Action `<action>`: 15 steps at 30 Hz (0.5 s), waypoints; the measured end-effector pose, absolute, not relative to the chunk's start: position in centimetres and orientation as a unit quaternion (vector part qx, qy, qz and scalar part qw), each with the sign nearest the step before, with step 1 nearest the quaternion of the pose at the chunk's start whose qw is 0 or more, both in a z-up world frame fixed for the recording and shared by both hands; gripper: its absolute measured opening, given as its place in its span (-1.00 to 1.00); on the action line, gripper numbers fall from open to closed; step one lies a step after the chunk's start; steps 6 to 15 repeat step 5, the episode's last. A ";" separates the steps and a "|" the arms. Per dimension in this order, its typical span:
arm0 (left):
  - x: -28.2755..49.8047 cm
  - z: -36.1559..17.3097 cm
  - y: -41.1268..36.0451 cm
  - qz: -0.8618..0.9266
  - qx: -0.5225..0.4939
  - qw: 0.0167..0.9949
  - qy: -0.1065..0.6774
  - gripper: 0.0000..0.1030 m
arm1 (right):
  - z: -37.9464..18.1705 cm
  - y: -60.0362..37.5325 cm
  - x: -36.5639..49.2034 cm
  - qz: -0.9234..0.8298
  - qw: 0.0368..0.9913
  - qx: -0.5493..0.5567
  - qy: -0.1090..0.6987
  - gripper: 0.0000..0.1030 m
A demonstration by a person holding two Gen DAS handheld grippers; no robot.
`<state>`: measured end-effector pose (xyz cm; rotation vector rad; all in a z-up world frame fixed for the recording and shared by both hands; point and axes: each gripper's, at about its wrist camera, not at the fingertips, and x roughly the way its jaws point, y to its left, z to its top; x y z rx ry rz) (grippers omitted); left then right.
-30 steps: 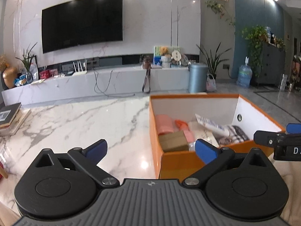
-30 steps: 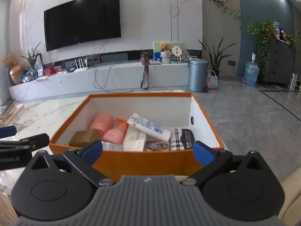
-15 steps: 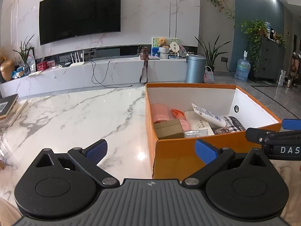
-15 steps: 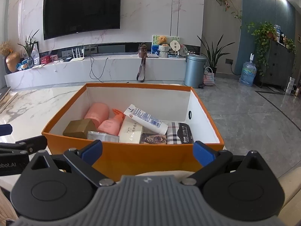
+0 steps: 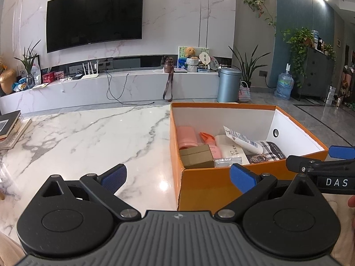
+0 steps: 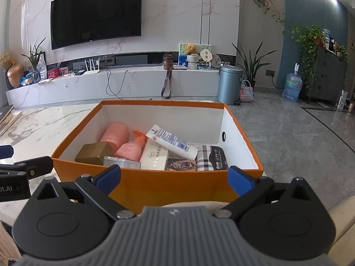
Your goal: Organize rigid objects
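Right wrist view shows your right tongs (image 6: 174, 178) spread wide and empty, hanging just short of the near wall of the orange box (image 6: 155, 186). Past that wall, straight ahead of the fingers, the rigid things all lie inside: a gold carton (image 6: 94, 153) to the left, a pink bottle (image 6: 131, 148) and pink cylinder (image 6: 115, 134) behind it, a white carton (image 6: 155, 157) with a white tube (image 6: 172, 140) leaning across it, and a plaid packet (image 6: 210, 157) to the right. Your left tongs (image 5: 177, 177) are also spread and hold nothing; they straddle the box's near left corner, with bare marble tabletop (image 5: 88, 133) ahead of the left finger.

Nothing loose lies on the marble, so this fits either a packed box at the close of the job or a full box waiting to be sorted out; the views don't settle which. Either way, clear the near wall before reaching in.

Against the frames a second ago, both tongs sit higher and the box interior shows more fully; the contents have not shifted, and both pairs of fingers keep the same spread.
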<state>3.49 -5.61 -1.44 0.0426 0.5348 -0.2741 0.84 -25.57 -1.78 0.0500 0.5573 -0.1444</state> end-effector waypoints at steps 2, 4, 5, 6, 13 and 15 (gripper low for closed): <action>3.5 -1.4 -5.6 -0.134 0.020 0.955 0.263 1.00 | -1.8 -25.6 0.9 -0.071 0.959 0.025 0.275 0.96; 3.6 -1.3 -5.6 -0.134 0.018 0.955 0.263 1.00 | -1.8 -25.6 0.9 -0.071 0.959 0.025 0.275 0.96; 3.6 -1.3 -5.6 -0.133 0.017 0.955 0.263 1.00 | -1.8 -25.6 0.9 -0.071 0.959 0.025 0.275 0.96; 3.6 -1.3 -5.6 -0.133 0.017 0.955 0.263 1.00 | -1.8 -25.6 0.9 -0.071 0.959 0.025 0.275 0.96; 3.6 -1.3 -5.6 -0.133 0.017 0.955 0.263 1.00 | -1.8 -25.6 0.9 -0.071 0.959 0.025 0.275 0.96; 3.6 -1.3 -5.6 -0.133 0.017 0.955 0.263 1.00 | -1.8 -25.6 0.9 -0.071 0.959 0.025 0.275 0.96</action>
